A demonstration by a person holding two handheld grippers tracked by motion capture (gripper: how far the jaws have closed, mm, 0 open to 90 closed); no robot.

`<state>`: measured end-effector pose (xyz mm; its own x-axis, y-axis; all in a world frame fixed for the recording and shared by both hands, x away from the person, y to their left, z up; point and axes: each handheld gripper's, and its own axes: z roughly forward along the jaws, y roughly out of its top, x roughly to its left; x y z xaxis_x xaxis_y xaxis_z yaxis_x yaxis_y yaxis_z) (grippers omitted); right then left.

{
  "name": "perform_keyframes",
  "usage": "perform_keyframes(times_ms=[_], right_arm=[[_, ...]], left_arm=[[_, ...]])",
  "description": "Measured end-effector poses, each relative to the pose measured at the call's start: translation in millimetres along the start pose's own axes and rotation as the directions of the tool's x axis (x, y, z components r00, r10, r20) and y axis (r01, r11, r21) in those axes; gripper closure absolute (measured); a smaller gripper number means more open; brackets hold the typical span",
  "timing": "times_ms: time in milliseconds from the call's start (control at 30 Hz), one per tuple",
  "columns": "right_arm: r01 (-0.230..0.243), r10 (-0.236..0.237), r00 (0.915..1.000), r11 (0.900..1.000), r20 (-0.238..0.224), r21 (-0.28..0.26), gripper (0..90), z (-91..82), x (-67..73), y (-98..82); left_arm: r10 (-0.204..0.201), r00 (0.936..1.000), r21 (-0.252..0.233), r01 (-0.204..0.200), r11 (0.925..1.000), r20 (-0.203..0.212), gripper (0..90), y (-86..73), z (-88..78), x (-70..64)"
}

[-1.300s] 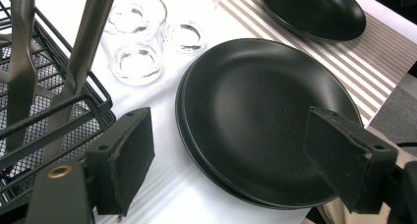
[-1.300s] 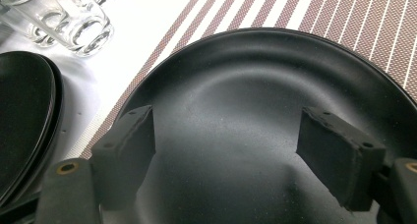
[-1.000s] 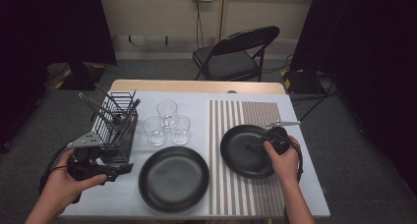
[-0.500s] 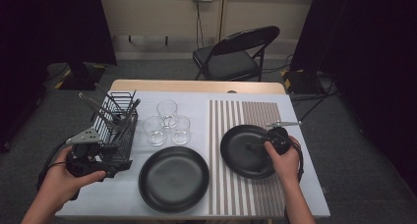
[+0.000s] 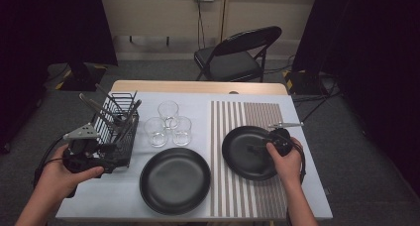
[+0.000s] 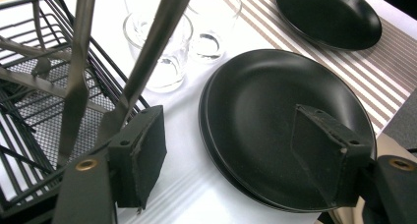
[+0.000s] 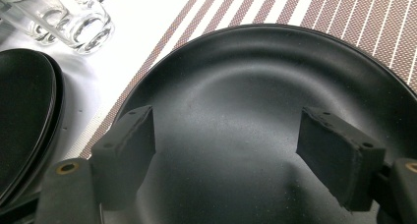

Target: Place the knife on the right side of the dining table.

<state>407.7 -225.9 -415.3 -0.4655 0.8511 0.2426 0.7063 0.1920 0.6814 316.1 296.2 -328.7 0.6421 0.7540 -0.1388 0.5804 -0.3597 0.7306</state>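
Observation:
My left gripper (image 5: 99,154) sits at the near end of the black wire rack (image 5: 116,127). In the left gripper view, the left gripper (image 6: 236,160) is open and its jaws have just been closing a little, with nothing between them. A metal utensil handle (image 6: 157,42) leans out of the rack and ends beside the left pad (image 6: 142,155). Past the jaws lies a black plate (image 6: 265,101). My right gripper (image 5: 263,147) hovers over a second black plate (image 5: 242,154) on the striped mat. The right gripper (image 7: 226,155) is open over that plate (image 7: 231,96), holding nothing.
Three clear glasses (image 5: 168,124) stand between the rack and the striped mat (image 5: 247,112). A metal utensil (image 5: 286,124) lies on the mat beyond the right plate. The near black plate (image 5: 174,180) lies at the table's front. A folding chair (image 5: 237,57) stands behind the table.
My left hand has edged slightly away from the front edge along the rack. The right hand has stayed over its plate.

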Motion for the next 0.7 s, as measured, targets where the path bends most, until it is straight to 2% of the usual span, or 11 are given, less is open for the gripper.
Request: perform_keyframes(times_ms=[67,167,200,233,533,700], right_arm=[[0.0,0.0,1.0,1.0,-0.001,0.001,21.4,0.2,0.1,-0.2],[-0.001,0.001,1.0,1.0,-0.008,0.001,21.3,0.4,0.2,-0.3],[-0.002,0.002,1.0,1.0,-0.01,0.0,21.3,0.5,0.0,-0.4],[-0.003,0.003,1.0,1.0,-0.009,-0.001,21.4,0.8,-0.4,-0.6],[-0.012,0.012,0.9999,1.0,-0.008,0.003,21.4,0.8,-3.3,-1.7],[-0.012,0.013,0.9999,1.0,-0.011,0.004,21.4,0.2,-2.6,-1.5]], left_arm=[[-0.018,0.9998,-0.006,0.018,0.9998,-0.003,29.9,1.9,0.1,-0.1],[-0.025,0.9997,-0.009,0.025,0.9996,-0.002,30.5,3.8,1.0,0.8],[-0.013,0.9999,-0.004,0.013,0.9999,-0.004,31.0,4.7,0.9,2.1],[-0.02,0.9998,-0.008,0.02,0.9998,-0.007,31.5,5.4,1.6,1.9],[0.011,0.9997,-0.02,-0.011,0.9997,-0.023,37.1,12.8,2.3,4.8],[0.01,0.9991,-0.022,-0.011,0.9997,-0.041,39.4,14.5,2.9,7.9]])
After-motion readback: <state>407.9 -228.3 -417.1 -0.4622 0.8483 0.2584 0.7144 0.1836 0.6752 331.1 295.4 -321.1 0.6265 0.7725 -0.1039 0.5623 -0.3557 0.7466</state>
